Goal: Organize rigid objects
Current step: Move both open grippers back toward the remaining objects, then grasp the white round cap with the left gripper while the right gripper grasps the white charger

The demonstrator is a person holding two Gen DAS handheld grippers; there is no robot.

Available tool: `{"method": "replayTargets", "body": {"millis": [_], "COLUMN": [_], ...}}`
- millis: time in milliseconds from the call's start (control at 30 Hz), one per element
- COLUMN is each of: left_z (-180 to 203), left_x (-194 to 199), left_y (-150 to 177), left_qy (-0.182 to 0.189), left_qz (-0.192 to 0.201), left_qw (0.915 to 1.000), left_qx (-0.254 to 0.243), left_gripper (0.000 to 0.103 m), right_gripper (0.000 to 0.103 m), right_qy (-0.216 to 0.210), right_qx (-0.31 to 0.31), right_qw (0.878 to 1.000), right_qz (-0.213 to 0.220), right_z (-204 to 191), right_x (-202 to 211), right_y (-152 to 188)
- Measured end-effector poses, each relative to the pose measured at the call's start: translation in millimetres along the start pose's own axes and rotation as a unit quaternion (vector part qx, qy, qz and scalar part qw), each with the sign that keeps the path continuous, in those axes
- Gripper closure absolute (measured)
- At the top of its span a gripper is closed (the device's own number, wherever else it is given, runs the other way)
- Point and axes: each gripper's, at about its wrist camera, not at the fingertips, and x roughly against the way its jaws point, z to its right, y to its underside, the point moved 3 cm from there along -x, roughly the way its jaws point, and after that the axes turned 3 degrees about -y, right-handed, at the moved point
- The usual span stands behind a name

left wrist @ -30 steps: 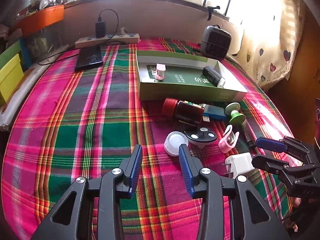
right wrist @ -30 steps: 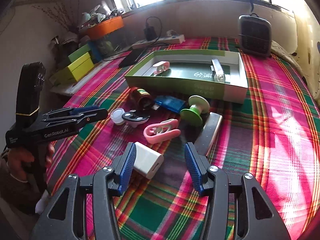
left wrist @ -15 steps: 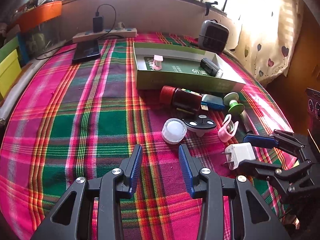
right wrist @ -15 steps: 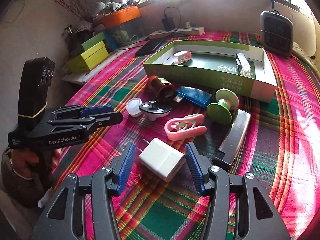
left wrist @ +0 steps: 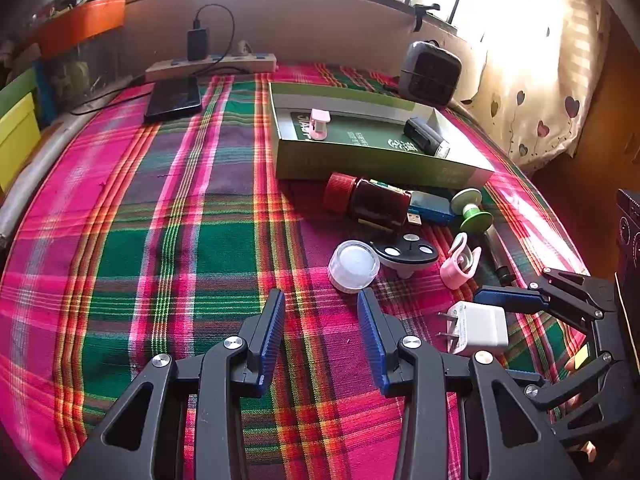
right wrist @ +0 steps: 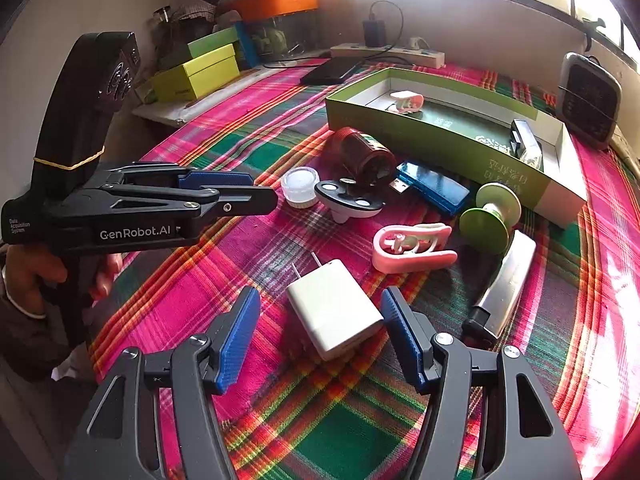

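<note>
Right wrist view, left gripper (right wrist: pixel 256 196) marked "GenRobot.AI", spread, right gripper (right wrist: pixel 320 336) spread around white charger (right wrist: pixel 332 308)

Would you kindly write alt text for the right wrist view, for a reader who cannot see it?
The right tongs are open around a white charger lying on a plaid cloth, their pads not touching it. Beyond lie a pink clip, a green spool, a blue USB stick and a green box; the left tongs hover at left.
</note>
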Motion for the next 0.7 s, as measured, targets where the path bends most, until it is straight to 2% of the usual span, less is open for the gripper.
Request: {"method": "replayTargets", "body": {"millis": [167,233,300,700], "left_z": [0.1,0.4,1.3,10.4], "left_x": [-0.9,-2.7,-4.7,-9.5], "left_y": [-1.2,-1.9,-2.8,-7.2], "left_qy": [0.001,0.001,0.003,0.005], "left_qz": [0.000,-0.001,-0.002,-0.004], "left_qw": [1.0000,1.0000,1.0000,0.9999], "left_qx": [0.000,0.000,-0.001,-0.010], "left_gripper": [0.066,0.066,0.066,0.066], "right_gripper": [0.042,0.052,0.055,0.055], "right_qy": [0.026,0.038,0.039,0.051], "right_qx": [0.017,0.021,0.018,0.014], "right_qw": [1.000,0.999,0.999,0.999], "right_qz": [0.000,0.000,0.002,0.003], "right_z": [-3.2,-3.1,-1.6,1.0], "right_x": [-1.9,-1.4,-0.4,5.9], "right_y": [-0.1,-0.1,-0.1,4.5]}}
